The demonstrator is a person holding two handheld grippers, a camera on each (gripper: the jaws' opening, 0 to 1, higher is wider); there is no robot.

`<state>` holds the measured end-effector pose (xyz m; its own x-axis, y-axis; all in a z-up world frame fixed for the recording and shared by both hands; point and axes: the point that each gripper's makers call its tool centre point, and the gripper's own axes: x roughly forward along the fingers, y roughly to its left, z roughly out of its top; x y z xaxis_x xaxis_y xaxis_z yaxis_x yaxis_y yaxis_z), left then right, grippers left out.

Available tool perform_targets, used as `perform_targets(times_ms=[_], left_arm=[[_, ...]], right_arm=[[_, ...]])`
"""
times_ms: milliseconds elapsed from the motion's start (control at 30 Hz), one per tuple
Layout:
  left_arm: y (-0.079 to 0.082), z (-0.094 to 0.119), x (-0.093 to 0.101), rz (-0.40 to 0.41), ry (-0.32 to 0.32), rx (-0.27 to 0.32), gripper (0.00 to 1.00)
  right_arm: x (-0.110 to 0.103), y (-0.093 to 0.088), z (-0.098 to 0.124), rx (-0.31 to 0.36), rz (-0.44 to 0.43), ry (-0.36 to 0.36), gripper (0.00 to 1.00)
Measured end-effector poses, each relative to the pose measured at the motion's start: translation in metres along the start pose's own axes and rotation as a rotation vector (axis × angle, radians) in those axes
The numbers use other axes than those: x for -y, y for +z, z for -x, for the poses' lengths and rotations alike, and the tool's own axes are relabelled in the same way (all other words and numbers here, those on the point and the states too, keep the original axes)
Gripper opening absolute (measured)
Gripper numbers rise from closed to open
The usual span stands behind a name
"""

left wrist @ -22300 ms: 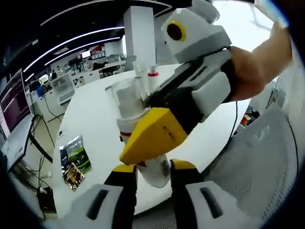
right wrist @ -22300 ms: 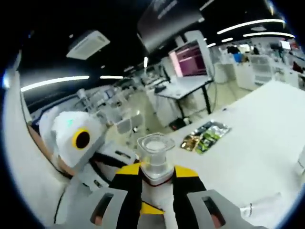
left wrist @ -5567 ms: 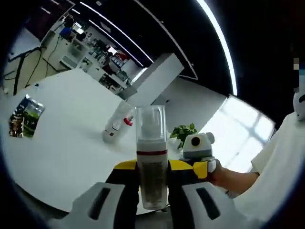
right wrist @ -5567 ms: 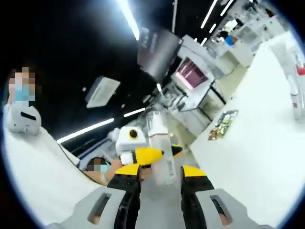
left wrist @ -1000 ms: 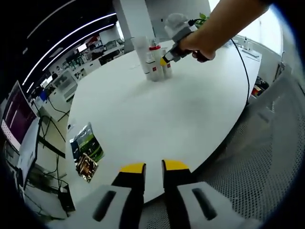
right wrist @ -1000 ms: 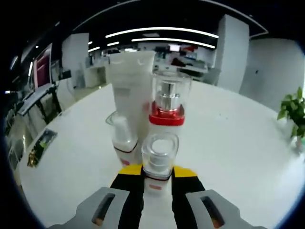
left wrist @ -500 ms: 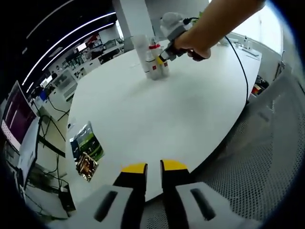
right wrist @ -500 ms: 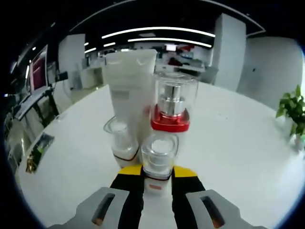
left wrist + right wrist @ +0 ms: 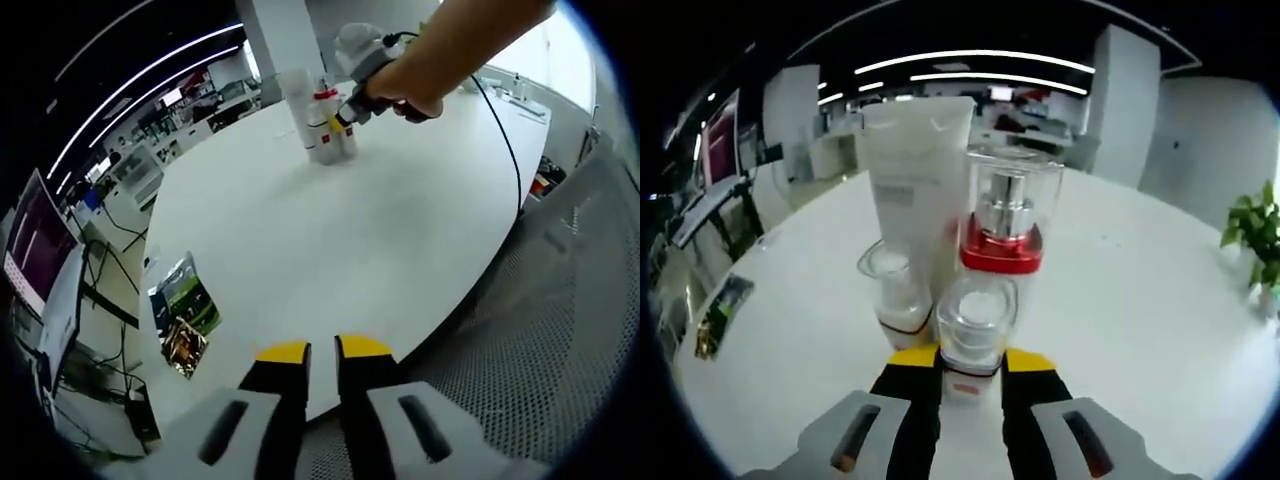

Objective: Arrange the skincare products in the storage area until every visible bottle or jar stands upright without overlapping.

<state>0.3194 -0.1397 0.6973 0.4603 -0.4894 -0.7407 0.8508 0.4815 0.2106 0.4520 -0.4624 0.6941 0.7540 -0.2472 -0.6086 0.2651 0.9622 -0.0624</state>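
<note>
On round white table [image 9: 330,230], bottles [image 9: 950,260] clustered upright.

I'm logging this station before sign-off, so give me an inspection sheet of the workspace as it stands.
Surface: round white table, bare across the middle.
Job's things: white tube, red-collared pump bottle and small clear-capped bottle stand upright, close together; a second clear-capped bottle stands upright in front of them.
Clutter: two snack packets near the table edge.
Grippers: right gripper shut on the front bottle; left gripper shut, holding nothing, over the near edge.
Cables: black cable trailing from the right gripper across the table.
Surroundings: potted plant, monitor, desks, white column.
</note>
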Motion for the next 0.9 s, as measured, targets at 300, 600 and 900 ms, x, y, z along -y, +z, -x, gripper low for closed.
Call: perform_targets(times_ms=[300, 600, 900], left_arm=[[-0.001, 0.0, 0.001, -0.008, -0.003, -0.006, 0.05], [0.0, 0.0, 0.001, -0.01, -0.001, -0.004, 0.04], [0.001, 0.0, 0.001, -0.005, -0.006, 0.002, 0.04]], right_arm=[[0.001, -0.003, 0.005, -0.01, 0.016, 0.01, 0.23], [-0.002, -0.034, 0.029, -0.053, -0.018, 0.05, 0.26], [-0.1, -0.067, 0.047, -0.213, -0.042, 0.316, 0.25]])
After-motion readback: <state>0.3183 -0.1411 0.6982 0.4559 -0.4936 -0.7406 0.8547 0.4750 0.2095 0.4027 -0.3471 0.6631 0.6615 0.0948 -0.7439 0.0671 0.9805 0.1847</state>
